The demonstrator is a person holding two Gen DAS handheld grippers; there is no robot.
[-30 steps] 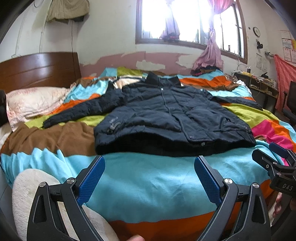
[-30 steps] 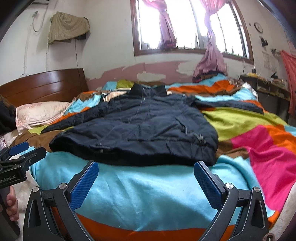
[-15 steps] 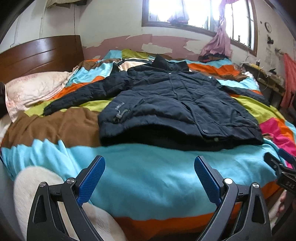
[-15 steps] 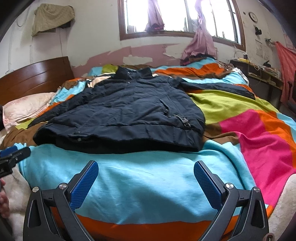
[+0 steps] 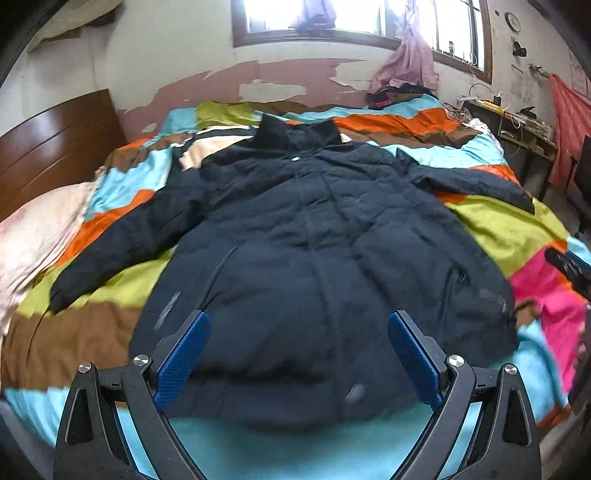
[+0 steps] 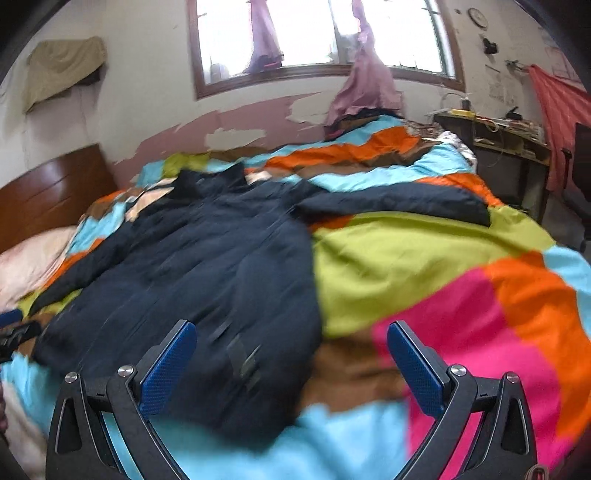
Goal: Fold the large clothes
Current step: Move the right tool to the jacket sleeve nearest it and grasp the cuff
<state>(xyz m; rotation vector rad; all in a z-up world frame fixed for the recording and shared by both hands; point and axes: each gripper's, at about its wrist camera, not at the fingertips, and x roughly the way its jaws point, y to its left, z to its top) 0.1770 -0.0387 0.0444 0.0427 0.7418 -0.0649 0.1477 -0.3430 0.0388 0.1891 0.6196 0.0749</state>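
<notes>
A dark navy padded jacket (image 5: 314, 251) lies flat, front up, on a bed with a colourful striped blanket (image 5: 491, 229), collar toward the far wall and both sleeves spread out. My left gripper (image 5: 299, 354) is open and empty, above the jacket's bottom hem near its middle. My right gripper (image 6: 291, 365) is open and empty, above the jacket's right bottom corner, and the jacket (image 6: 207, 266) fills the left half of that view. The right sleeve (image 6: 399, 203) stretches out across the blanket (image 6: 406, 258). The right gripper's tip shows in the left wrist view (image 5: 569, 266).
A wooden headboard (image 5: 51, 147) and a pale pillow (image 5: 29, 236) are at the left. A window (image 6: 317, 33) with pink curtains is on the far wall. A cluttered desk (image 6: 498, 136) stands at the right of the bed.
Both grippers have moved forward over the bed and now hover over the jacket's lower edge. The jacket has not moved. Both stayed open.
</notes>
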